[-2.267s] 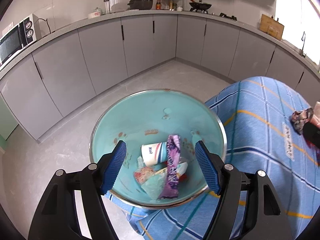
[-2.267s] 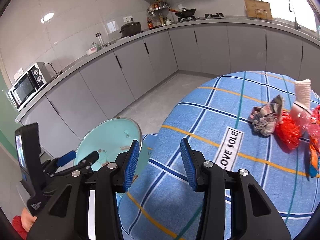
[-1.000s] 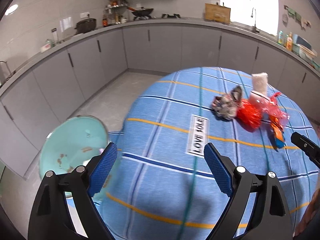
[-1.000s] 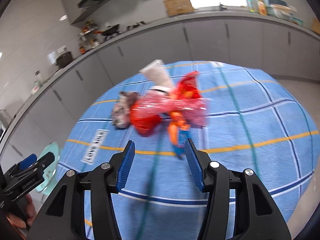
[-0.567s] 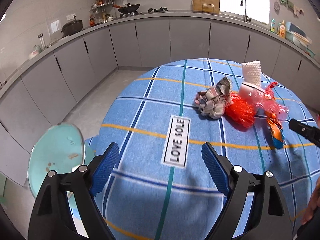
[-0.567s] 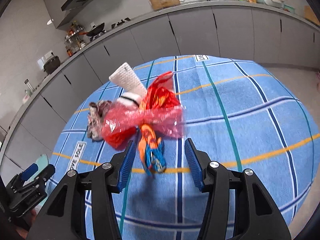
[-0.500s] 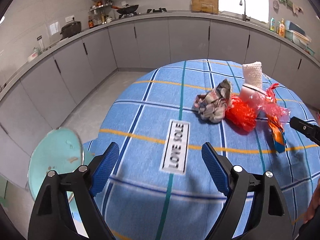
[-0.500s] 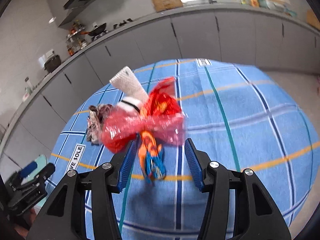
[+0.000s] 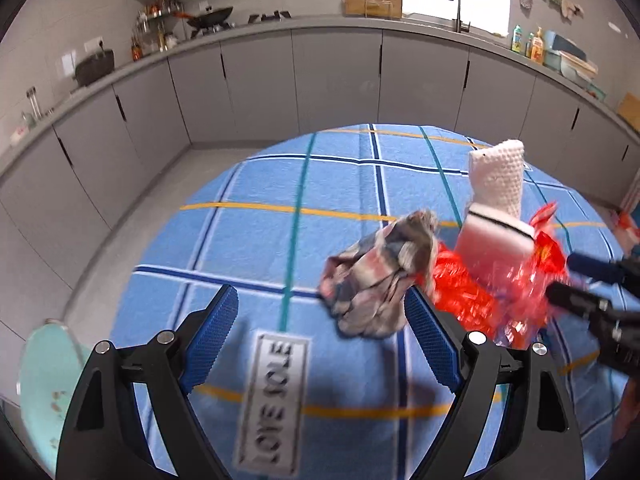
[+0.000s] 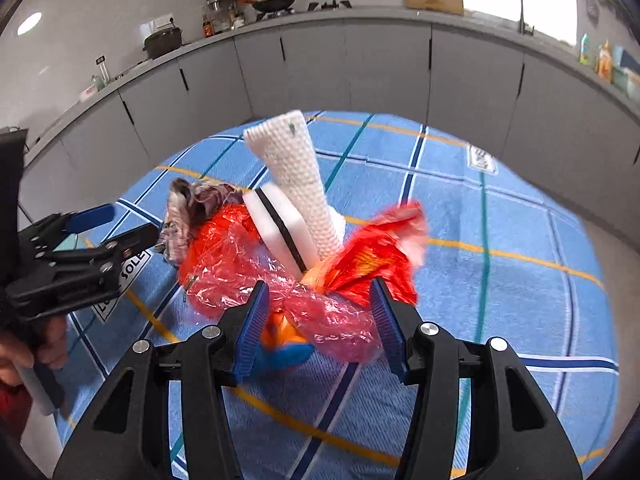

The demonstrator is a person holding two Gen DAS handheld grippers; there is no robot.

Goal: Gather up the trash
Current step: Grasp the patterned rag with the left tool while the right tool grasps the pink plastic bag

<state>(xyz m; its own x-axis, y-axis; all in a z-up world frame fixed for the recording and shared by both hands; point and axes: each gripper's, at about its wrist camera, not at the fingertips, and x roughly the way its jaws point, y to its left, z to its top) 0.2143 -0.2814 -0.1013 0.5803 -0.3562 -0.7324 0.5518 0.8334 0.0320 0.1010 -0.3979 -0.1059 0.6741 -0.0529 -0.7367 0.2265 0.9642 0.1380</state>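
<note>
**Both claws over the trash pile, nothing gripped**

From my left camera, the left claw [image 9: 322,338] stands wide open above the blue checked surface [image 9: 256,240], with nothing between its blue pads. The crumpled greyish wrapper [image 9: 374,280] lies just beyond it, at about one o'clock from the gap, close to the right pad but not pinched. Past that, toward two o'clock, I see the red plastic wrap [image 9: 464,292], a white block with a dark band [image 9: 490,240] and a white textured foam sleeve [image 9: 498,178] leaning up behind it. At nine o'clock low in that view the teal bin [image 9: 40,380] sits off the edge of the surface. A white "LOVE SOLE" label [image 9: 276,400] is sewn on the cloth directly under my left claw.

From my right camera, the right claw [image 10: 316,324] is parted about halfway and sits over the near edge of the pile. The pink-red cellophane [image 10: 332,316] bulges up in the gap between its pads; I cannot tell whether either pad touches it, and it does not look squeezed. An orange and blue packet [image 10: 286,350] pokes out beside the left pad. A red-orange wrapper [image 10: 376,252] lies at twelve o'clock beyond the gap. The person's hand [image 10: 24,354] holding the left claw shows at nine o'clock.
</note>
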